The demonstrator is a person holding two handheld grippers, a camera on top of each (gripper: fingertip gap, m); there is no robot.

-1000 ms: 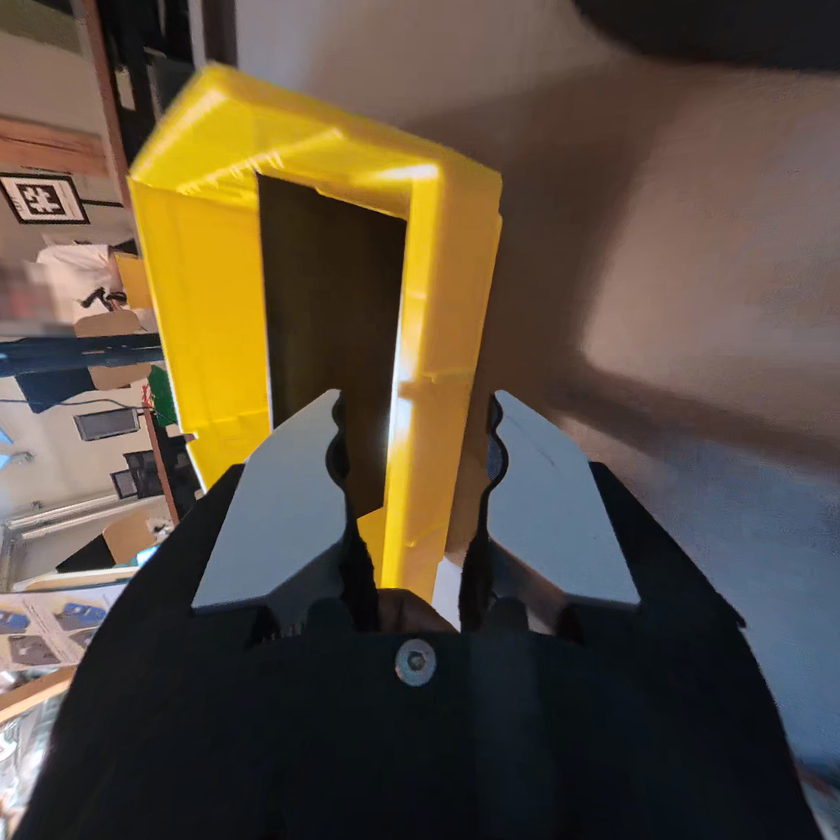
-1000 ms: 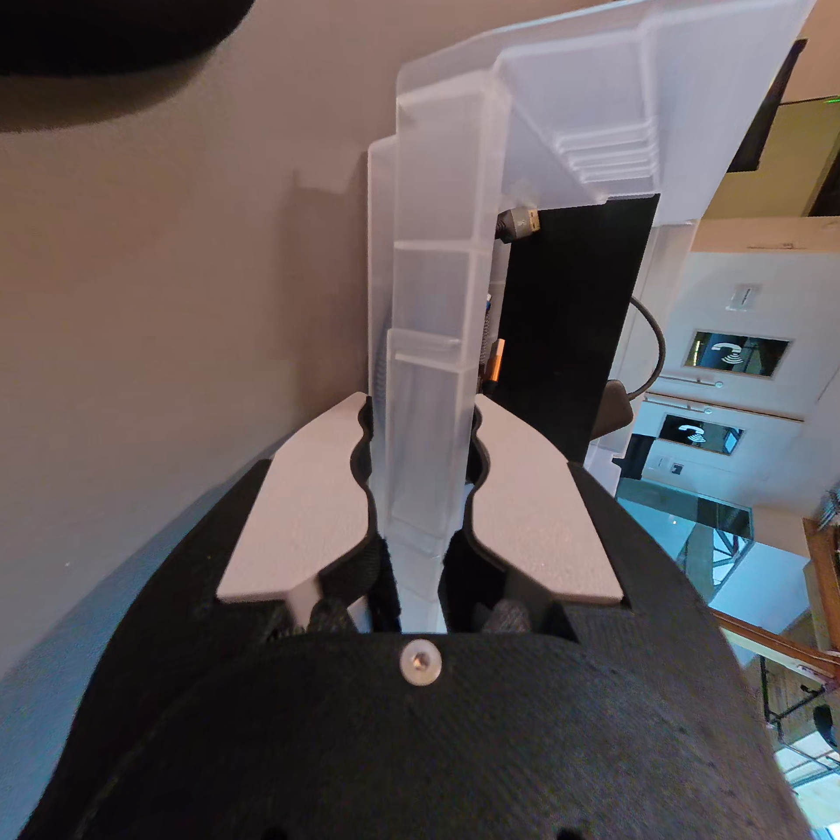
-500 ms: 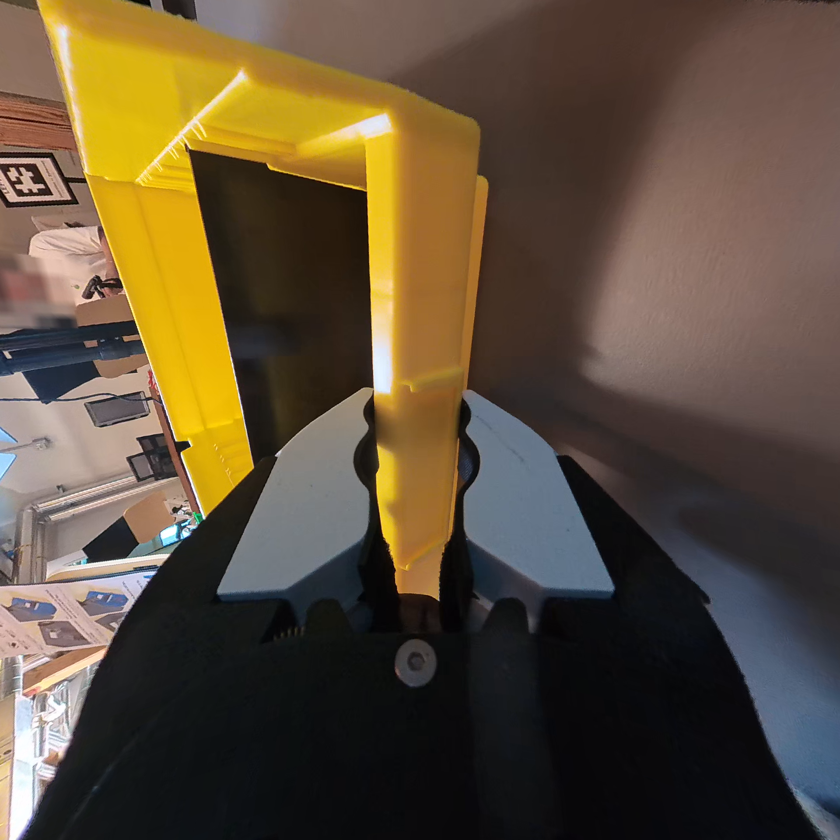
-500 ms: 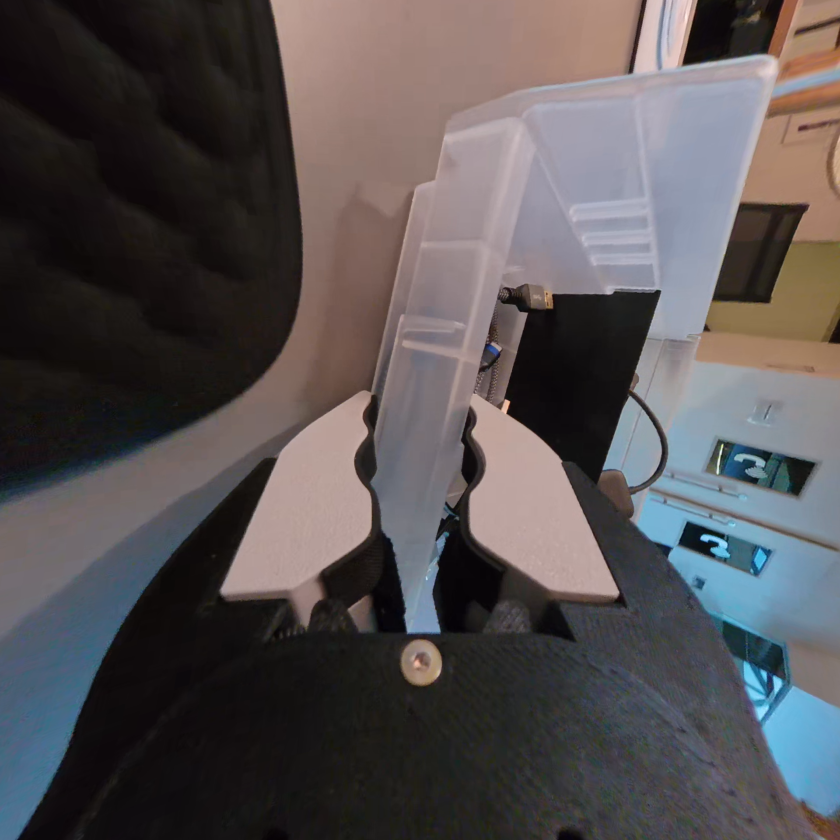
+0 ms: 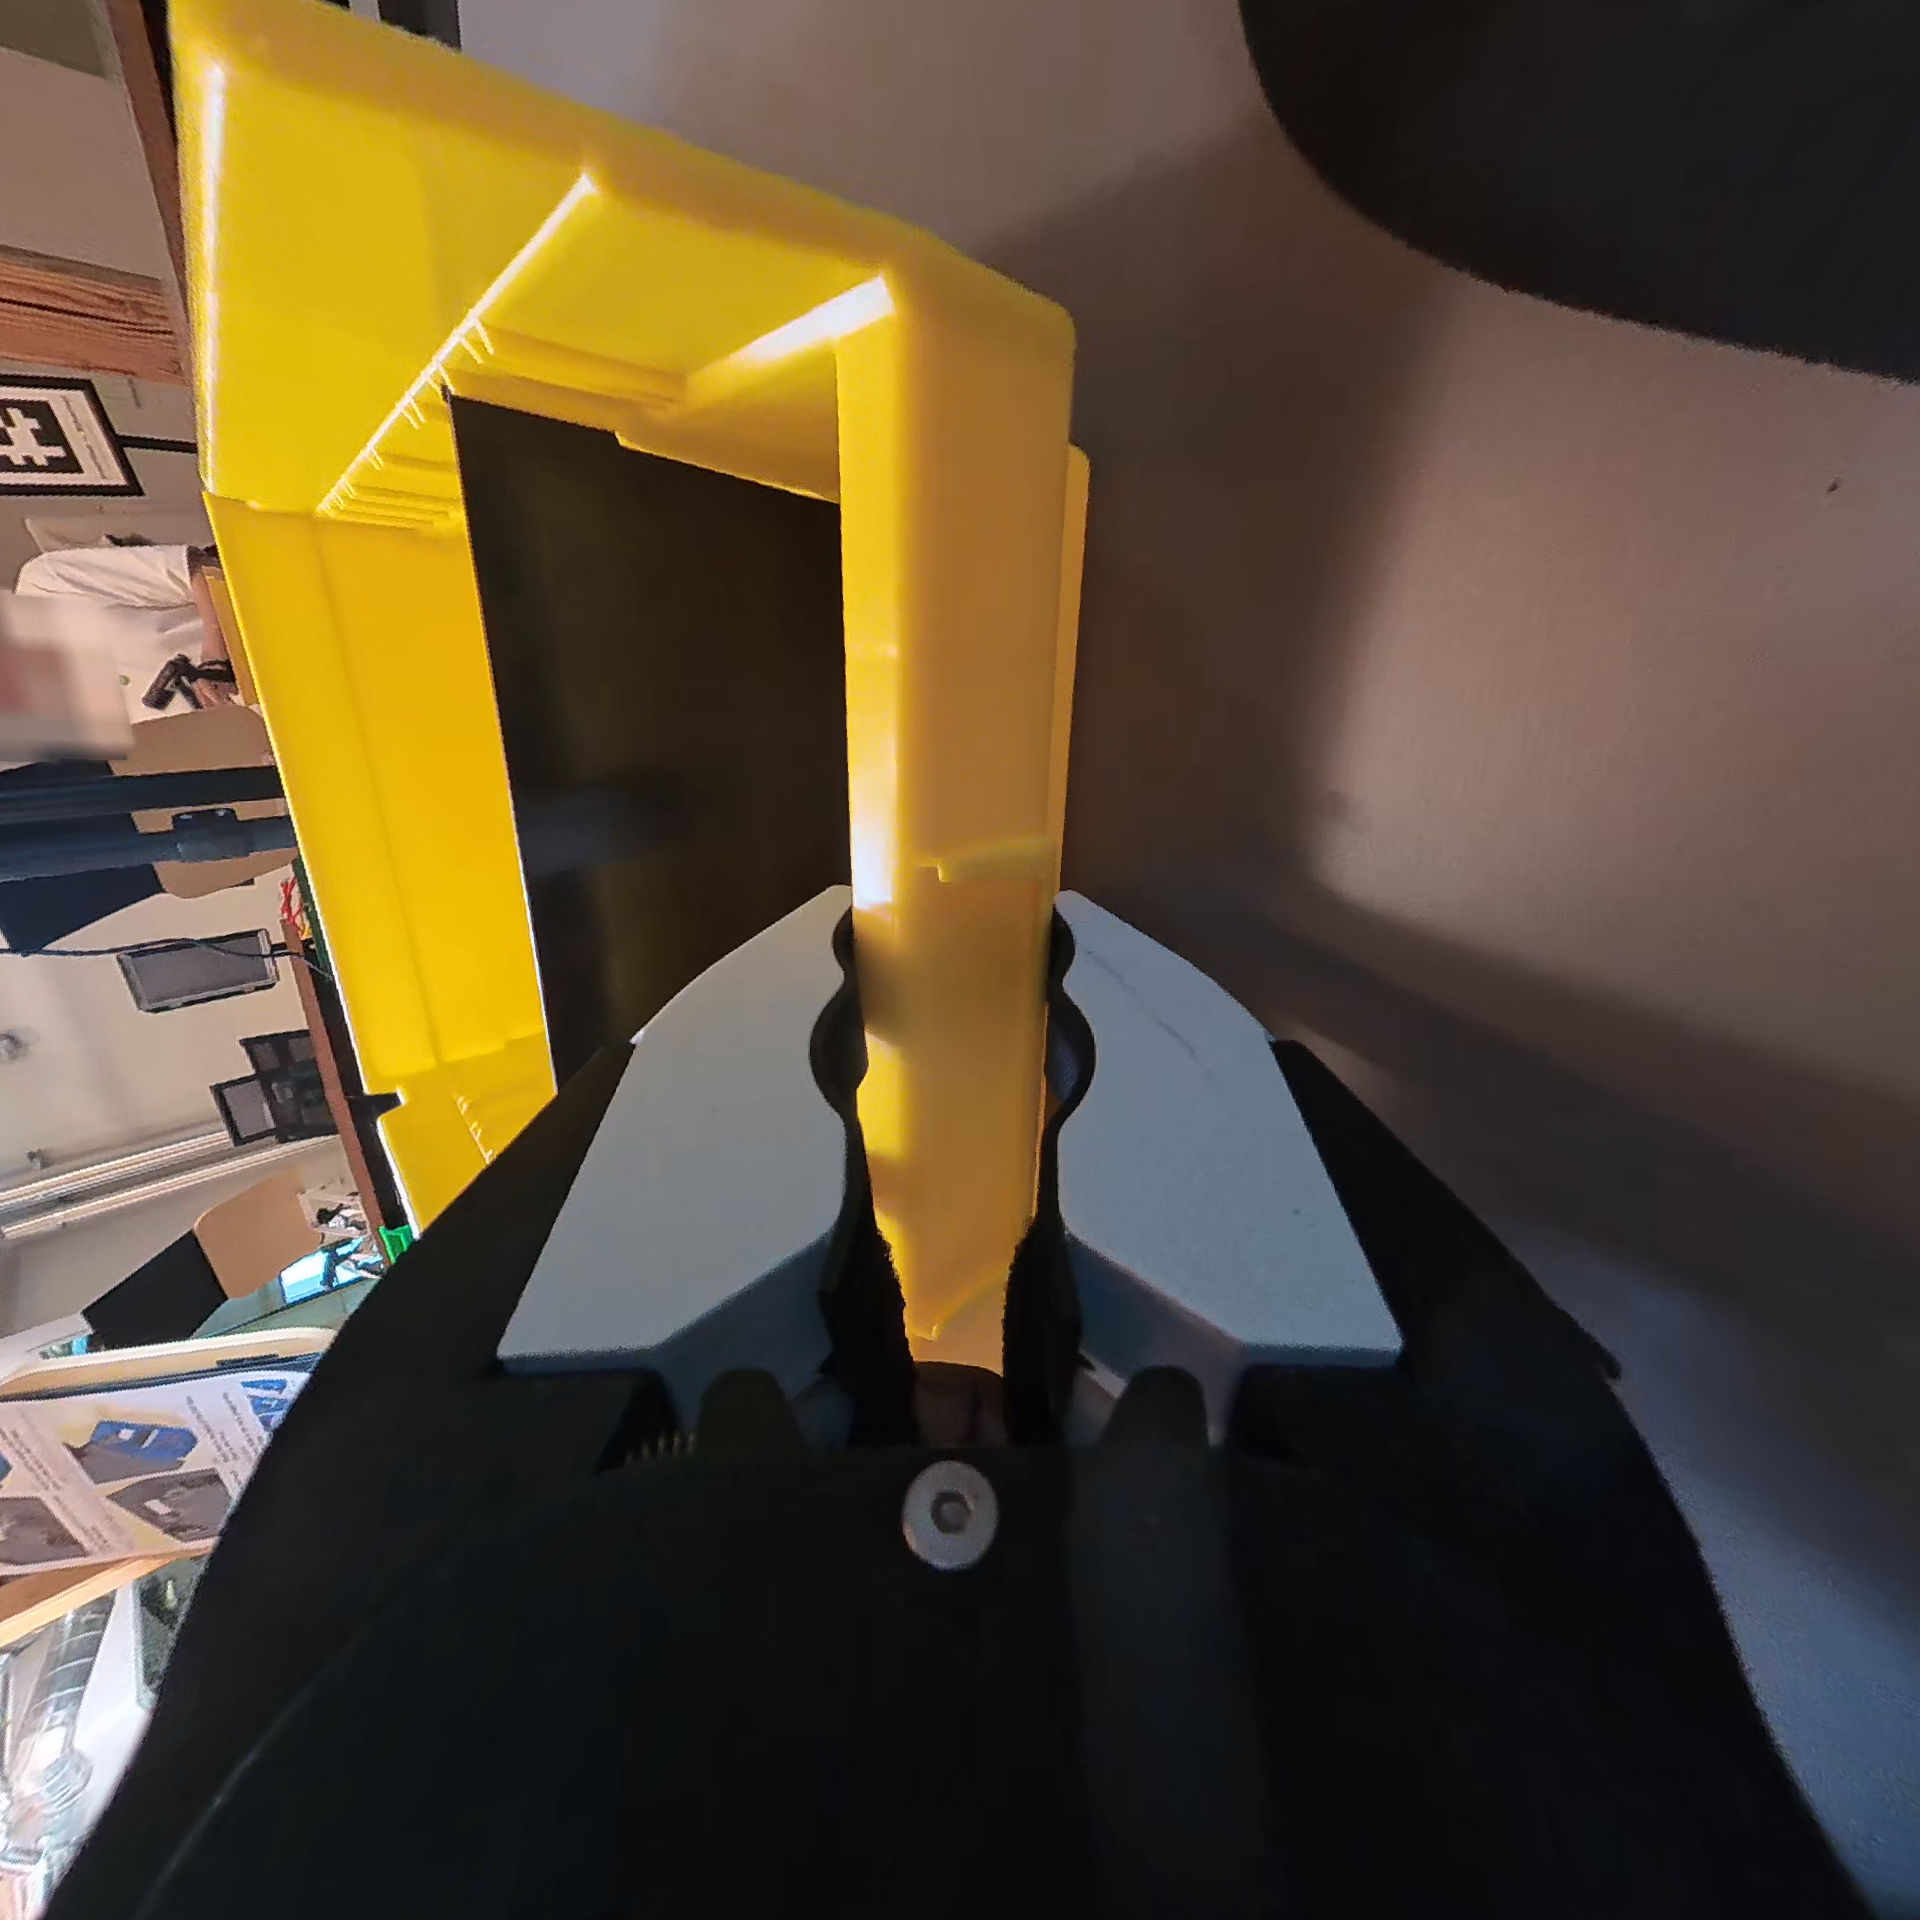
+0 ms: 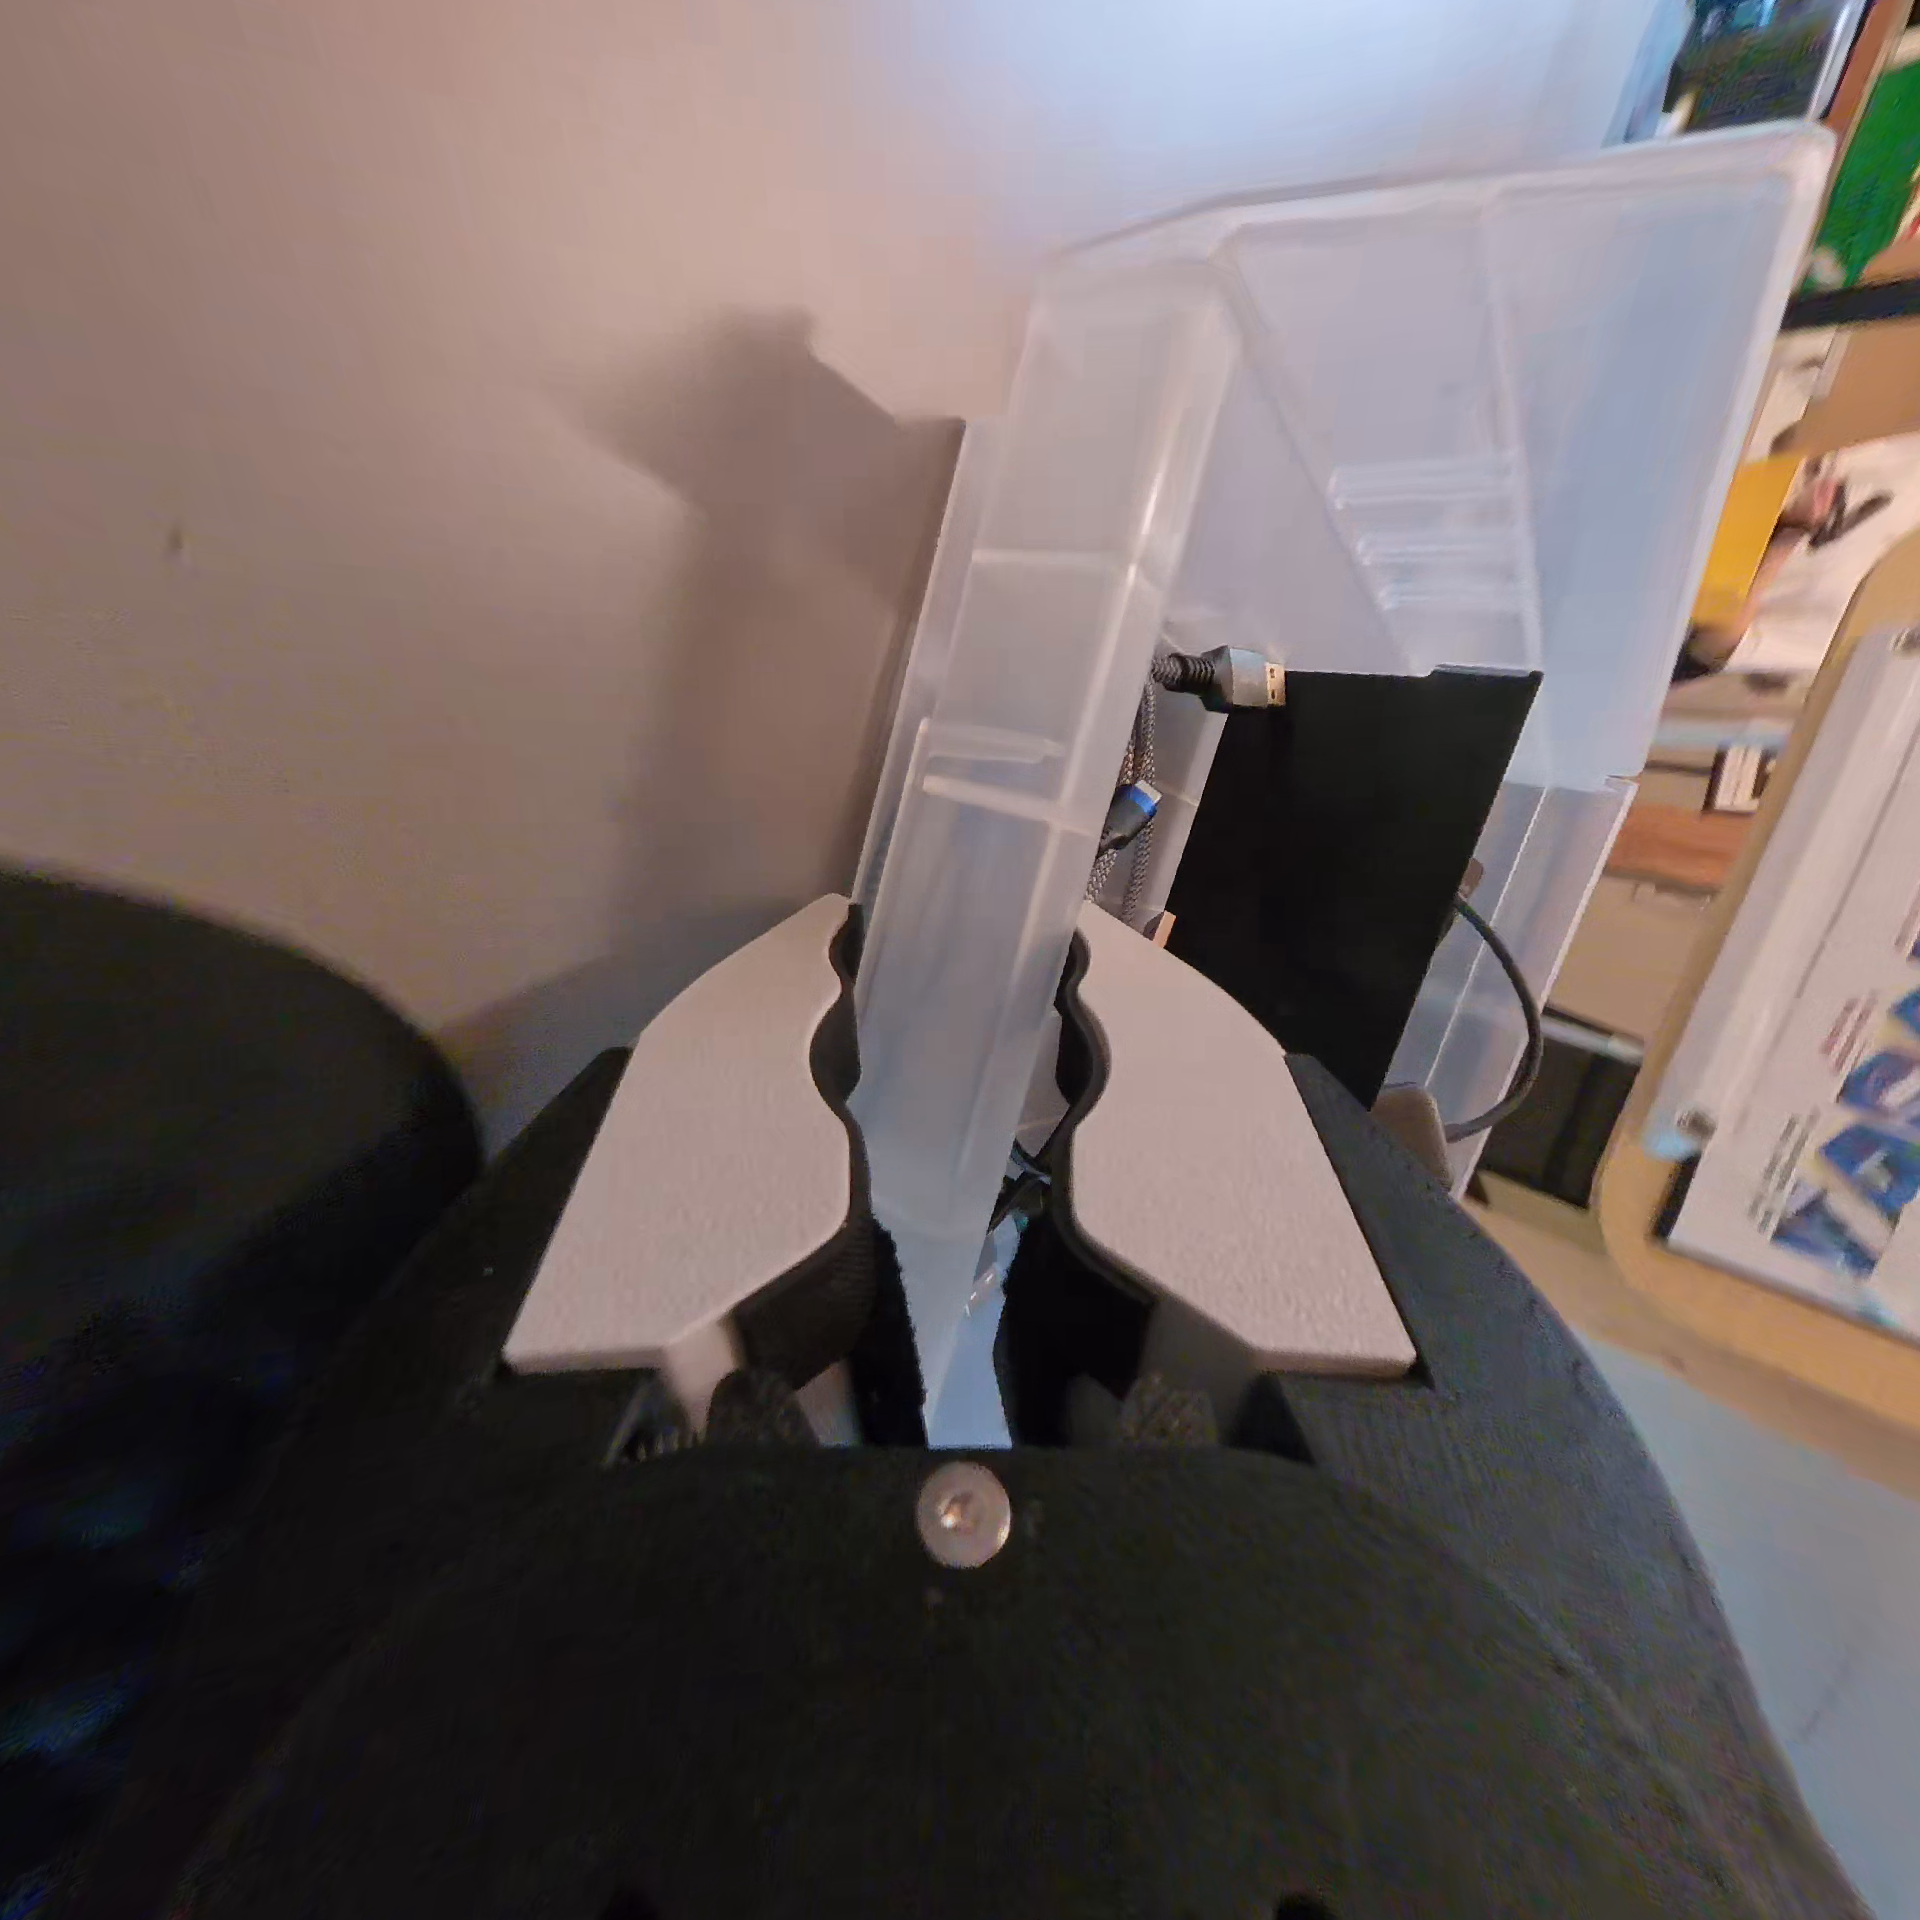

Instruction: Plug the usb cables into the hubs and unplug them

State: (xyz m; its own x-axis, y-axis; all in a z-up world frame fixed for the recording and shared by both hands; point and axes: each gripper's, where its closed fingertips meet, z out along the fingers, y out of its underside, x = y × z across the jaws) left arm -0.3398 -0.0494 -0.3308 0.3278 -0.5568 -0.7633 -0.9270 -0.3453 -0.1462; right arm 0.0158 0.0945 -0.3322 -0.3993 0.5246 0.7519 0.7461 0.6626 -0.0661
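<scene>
My left gripper is shut on the wall of a yellow plastic bin; the bin's dark inside shows nothing I can make out. My right gripper is shut on the wall of a clear plastic bin. Inside the clear bin lie braided USB cables, one with a silver plug and one with a blue-tipped plug, beside a black panel. A thin black cable loops at the bin's right side. No hub is visible.
A grey table surface lies behind the yellow bin, with a dark padded object at the top right. In the right wrist view a dark padded object sits at the left. Printed sheets and room clutter lie at the right.
My left gripper closed from open onto the yellow bin's wall. My right gripper kept its grip on the clear bin and swung, so the dark padded object shifted to the lower left.
</scene>
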